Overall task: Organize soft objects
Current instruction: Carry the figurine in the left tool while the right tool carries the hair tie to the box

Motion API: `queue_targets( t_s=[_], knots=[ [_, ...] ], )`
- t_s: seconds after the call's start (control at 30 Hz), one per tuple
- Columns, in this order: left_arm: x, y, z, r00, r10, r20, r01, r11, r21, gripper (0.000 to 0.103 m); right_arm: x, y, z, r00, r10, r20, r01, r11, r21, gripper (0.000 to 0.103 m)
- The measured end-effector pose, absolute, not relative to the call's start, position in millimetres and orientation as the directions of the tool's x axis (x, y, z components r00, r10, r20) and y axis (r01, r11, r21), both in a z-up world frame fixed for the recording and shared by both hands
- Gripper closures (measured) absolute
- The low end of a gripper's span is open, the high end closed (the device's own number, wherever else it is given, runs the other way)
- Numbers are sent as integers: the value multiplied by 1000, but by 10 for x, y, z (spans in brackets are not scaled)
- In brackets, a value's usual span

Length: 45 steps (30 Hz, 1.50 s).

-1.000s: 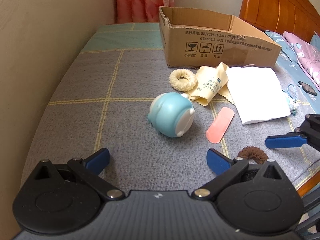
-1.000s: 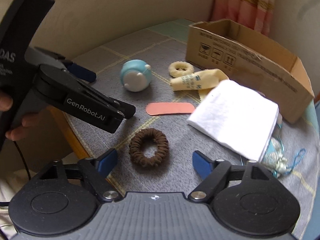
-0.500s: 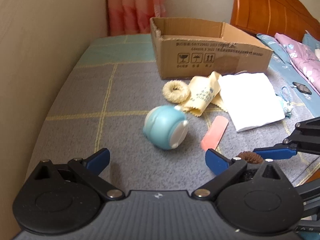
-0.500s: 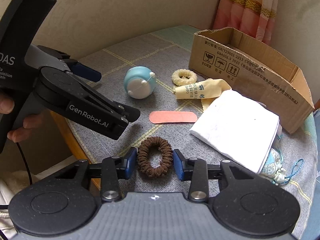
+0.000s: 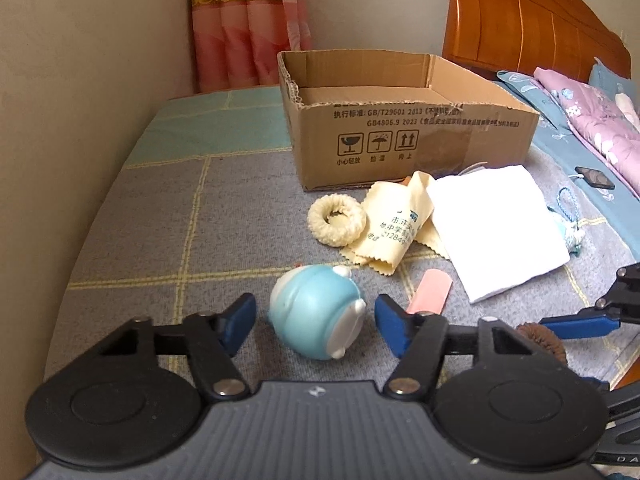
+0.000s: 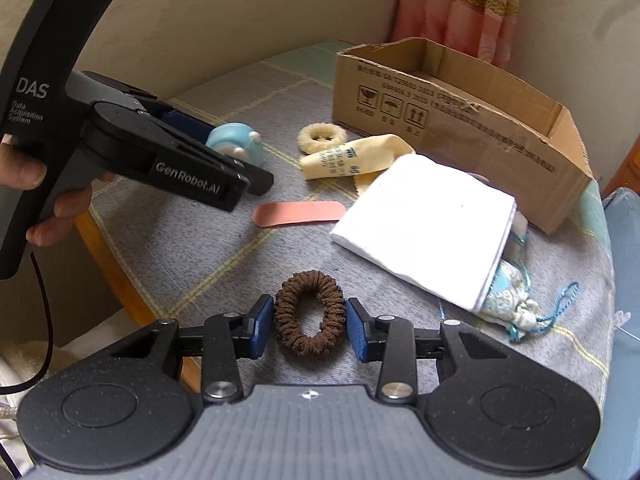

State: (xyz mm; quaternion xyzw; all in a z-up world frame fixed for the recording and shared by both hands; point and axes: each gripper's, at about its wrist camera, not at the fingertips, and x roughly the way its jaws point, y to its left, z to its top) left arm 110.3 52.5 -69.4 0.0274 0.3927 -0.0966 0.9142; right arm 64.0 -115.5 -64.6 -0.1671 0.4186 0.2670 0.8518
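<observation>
Left gripper (image 5: 316, 320): moved in, jaws just closing around blue toy (image 5: 316, 322) on the bed, not yet touching. Right gripper (image 6: 310, 326): clamped on brown scrunchie (image 6: 310, 318) by the bed's edge

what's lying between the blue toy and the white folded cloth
A pink strip lies flat on the grey cover between the blue toy and white cloth; the left wrist view shows it.
</observation>
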Motion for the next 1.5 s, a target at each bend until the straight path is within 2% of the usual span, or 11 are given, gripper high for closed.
queue_targets(
  t_s=[0.03, 0.07, 0.17, 0.57, 0.83, 1.23, 1.5],
  knots=[
    [1108, 529, -694, 672, -155, -725, 197, 980, -27, 44, 639, -1162, -646, 508, 312, -803, -592, 804, -62, 59],
    [1113, 530, -696, 670, -154, -726, 197, 980, -26, 54, 638, -1169, -646, 509, 311, -803, -590, 805, -62, 59],
    [1118, 530, -683, 665, -154, -731, 198, 980, -26, 55, 640, -1188, -646, 510, 307, -804, -584, 809, -62, 59],
    [1081, 420, -358, 670, -161, -725, 235, 972, 1, 56, 690, -1358, -484, 524, 296, -798, -557, 829, -59, 59],
    [1191, 262, 17, 697, -207, -687, 288, 958, 4, 56, 798, -1514, -191, 554, 309, -773, -527, 849, -37, 59],
    [1966, -35, 422, 736, -225, -639, 334, 941, 54, 56, 1296, -1711, 421, 680, 312, -663, -460, 886, -56, 59],
    [2662, -178, 328, 694, -202, -691, 323, 945, 47, 56, 1769, -1834, 585, 716, 305, -628, -416, 909, -34, 59]
  ],
)
